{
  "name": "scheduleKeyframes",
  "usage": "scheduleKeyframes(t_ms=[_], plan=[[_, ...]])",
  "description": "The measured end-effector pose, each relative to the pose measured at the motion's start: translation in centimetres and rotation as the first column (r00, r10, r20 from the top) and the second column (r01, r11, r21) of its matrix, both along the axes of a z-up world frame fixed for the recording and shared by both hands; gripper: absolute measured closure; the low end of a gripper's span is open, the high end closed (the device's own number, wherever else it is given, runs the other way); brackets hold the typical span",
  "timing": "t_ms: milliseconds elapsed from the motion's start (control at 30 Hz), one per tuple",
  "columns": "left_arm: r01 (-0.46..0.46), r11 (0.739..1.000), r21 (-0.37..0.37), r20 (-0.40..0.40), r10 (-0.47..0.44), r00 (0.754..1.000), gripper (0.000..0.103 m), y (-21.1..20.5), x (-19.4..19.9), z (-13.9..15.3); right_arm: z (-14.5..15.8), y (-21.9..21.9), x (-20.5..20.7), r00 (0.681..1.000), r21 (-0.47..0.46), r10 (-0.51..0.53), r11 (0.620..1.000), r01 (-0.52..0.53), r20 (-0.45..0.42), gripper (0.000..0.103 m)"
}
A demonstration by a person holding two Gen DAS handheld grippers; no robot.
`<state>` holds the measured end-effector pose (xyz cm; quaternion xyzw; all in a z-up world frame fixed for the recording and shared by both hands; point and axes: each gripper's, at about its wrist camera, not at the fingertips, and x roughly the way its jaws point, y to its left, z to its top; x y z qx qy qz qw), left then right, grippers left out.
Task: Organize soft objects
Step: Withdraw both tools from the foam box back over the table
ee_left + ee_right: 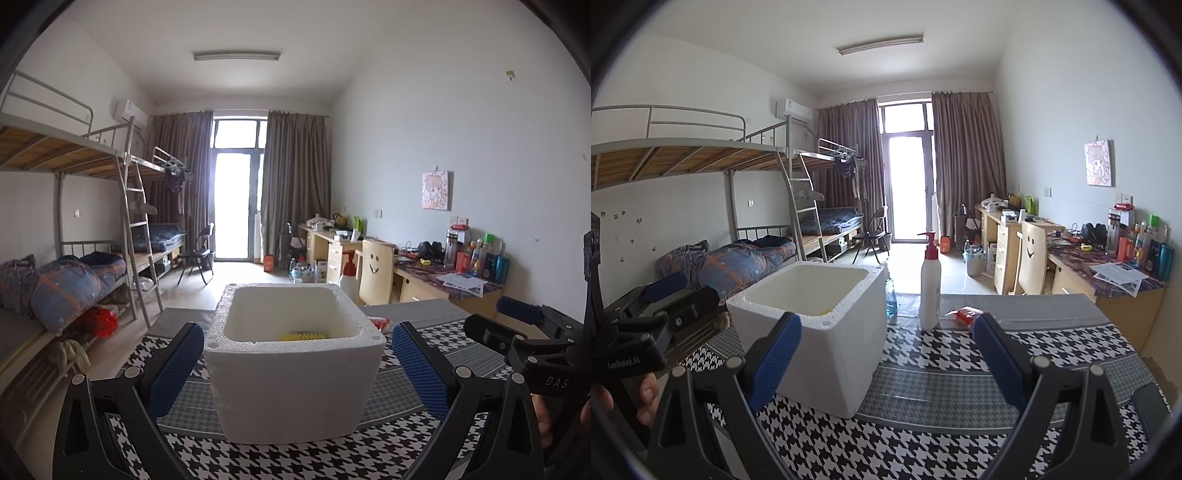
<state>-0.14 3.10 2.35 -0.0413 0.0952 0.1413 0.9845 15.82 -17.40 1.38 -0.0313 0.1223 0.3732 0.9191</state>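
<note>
1. Your left gripper (pixel 295 373) stands wide, empty, its blue pads (pixel 175 369) flanking the near wall of the foam box (pixel 295 384) without touching it.
2. Your right gripper (pixel 886 365) is likewise spread wide and holds nothing; the box (pixel 820 332) sits ahead and to its left, the left pad (pixel 775 358) overlapping the box's near corner in view.
3. A hand (pixel 646 398) grips the left tool's handle at the lower left of the right wrist view.
4. The box rests upright and open on the houndstooth cloth (pixel 942 439). Inside, low against the near wall, lies a yellow ribbed object (pixel 303 336); only its top edge shows.
5. Beyond the box, a white pump bottle (pixel 930 288) with a red head stands upright at the cloth's far edge.
6. Just right of the bottle lies a red packet (pixel 964 316), partly hidden behind the right pad.
7. Far field: bunk beds (pixel 738 184) along the left wall, a cluttered desk (pixel 1108 266) along the right, a curtained door (pixel 908 177) at the end.
</note>
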Motion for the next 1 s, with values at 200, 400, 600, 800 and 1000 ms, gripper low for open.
scheduleKeyframes(t_ms=[200,400,600,800,1000], plan=[[-0.021,1.0,0.007,0.001,0.021,1.0,0.001,-0.22,0.06,-0.24,-0.63,-0.35,0.22,1.0,0.005,-0.014,1.0,0.014,-0.011,0.007],[-0.002,1.0,0.007,-0.01,0.002,1.0,0.001,-0.12,0.01,-0.56,-0.83,-0.71,0.24,1.0,0.016,-0.021,1.0,0.021,-0.024,0.006],[0.006,1.0,0.018,-0.013,-0.006,1.0,0.001,-0.29,-0.16,-0.65,-0.82,-0.5,-0.19,1.0,0.007,-0.016,1.0,0.016,-0.012,0.006],[0.008,1.0,0.015,-0.018,-0.007,1.0,0.001,-0.41,-0.21,-0.81,-0.89,-0.44,-0.18,1.0,0.003,-0.014,1.0,0.014,-0.013,0.006],[0.017,1.0,0.015,-0.028,-0.016,0.999,0.001,-0.32,-0.18,-1.0,-0.97,-0.51,-0.21,1.0,0.001,-0.008,1.0,0.008,-0.021,0.006]])
